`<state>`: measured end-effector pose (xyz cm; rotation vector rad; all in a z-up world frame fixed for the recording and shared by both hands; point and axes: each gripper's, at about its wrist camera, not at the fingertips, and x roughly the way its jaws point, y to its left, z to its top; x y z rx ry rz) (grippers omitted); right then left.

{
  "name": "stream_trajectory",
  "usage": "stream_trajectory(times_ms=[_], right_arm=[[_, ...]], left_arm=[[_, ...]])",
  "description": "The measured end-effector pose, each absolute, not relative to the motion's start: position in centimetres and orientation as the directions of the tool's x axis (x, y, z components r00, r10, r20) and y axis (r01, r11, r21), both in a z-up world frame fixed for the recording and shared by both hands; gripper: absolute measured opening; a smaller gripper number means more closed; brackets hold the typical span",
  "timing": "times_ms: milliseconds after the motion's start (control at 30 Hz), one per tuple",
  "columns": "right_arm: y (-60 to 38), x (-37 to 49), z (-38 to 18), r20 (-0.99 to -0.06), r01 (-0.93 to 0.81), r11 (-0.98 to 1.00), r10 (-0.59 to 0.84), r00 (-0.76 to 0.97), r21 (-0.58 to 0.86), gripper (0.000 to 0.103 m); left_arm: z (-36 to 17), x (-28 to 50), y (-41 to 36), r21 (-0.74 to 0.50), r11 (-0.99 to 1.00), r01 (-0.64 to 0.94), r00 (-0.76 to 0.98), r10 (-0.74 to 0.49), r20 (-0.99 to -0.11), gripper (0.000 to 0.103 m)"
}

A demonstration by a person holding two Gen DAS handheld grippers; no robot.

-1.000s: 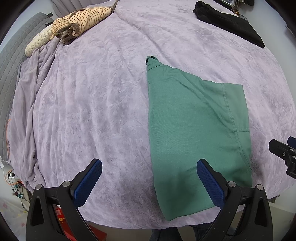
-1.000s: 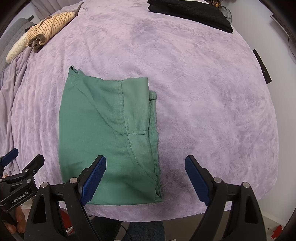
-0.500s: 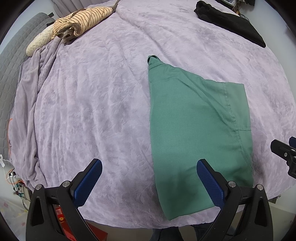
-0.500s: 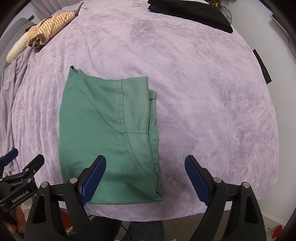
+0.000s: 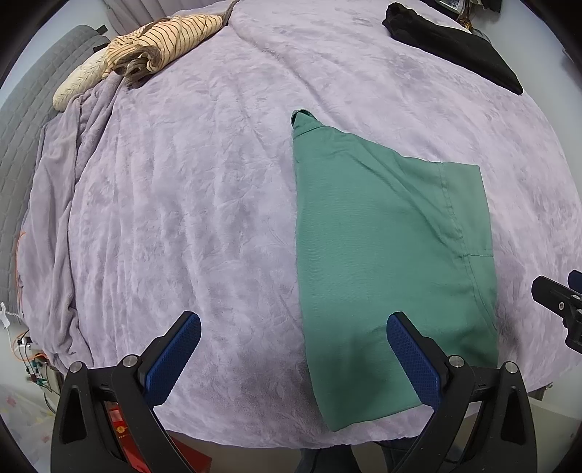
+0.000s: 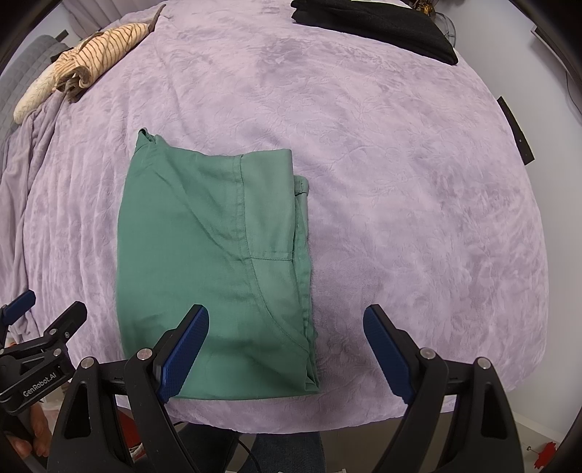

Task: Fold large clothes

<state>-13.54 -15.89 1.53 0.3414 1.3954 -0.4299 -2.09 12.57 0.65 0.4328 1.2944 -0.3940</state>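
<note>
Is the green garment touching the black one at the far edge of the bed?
Apart. The right wrist view shows bare purple blanket between the green garment and the black garment.

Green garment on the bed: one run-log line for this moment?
green garment: folded, flat on bed | left gripper: open, empty | right gripper: open, empty

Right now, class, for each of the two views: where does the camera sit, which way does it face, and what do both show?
Left wrist: sits on the left gripper, facing down at the purple bedspread; its open jaws show.
Right wrist: sits on the right gripper, facing down over the green garment; its open jaws and the person's hand show.
Shared: green garment, striped garment, black garment.
</note>
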Motion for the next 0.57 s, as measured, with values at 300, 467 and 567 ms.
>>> stream_trajectory(times_ms=[300, 467, 567], right_arm=[[-15.76, -13.67, 1.48, -0.989, 0.482, 0.876, -0.089, 0.118, -0.021, 0.089], [-15.61, -13.89, 1.47, -0.99, 0.482, 0.876, -0.087, 0.114, -0.022, 0.089], [-15.73, -13.87, 1.47, -0.99, 0.481, 0.876, -0.087, 0.114, -0.021, 0.089]], left_arm=[[0.85, -1.76, 12.77, 0.075, 0.856, 0.512, 0.222, -0.047, -0.974, 0.102], [0.9, -1.85, 12.81, 0.071, 0.851, 0.521, 0.223, -0.056, -0.973, 0.102], [0.94, -1.86, 12.77, 0.066, 0.85, 0.523, 0.219, -0.06, -0.974, 0.102]])
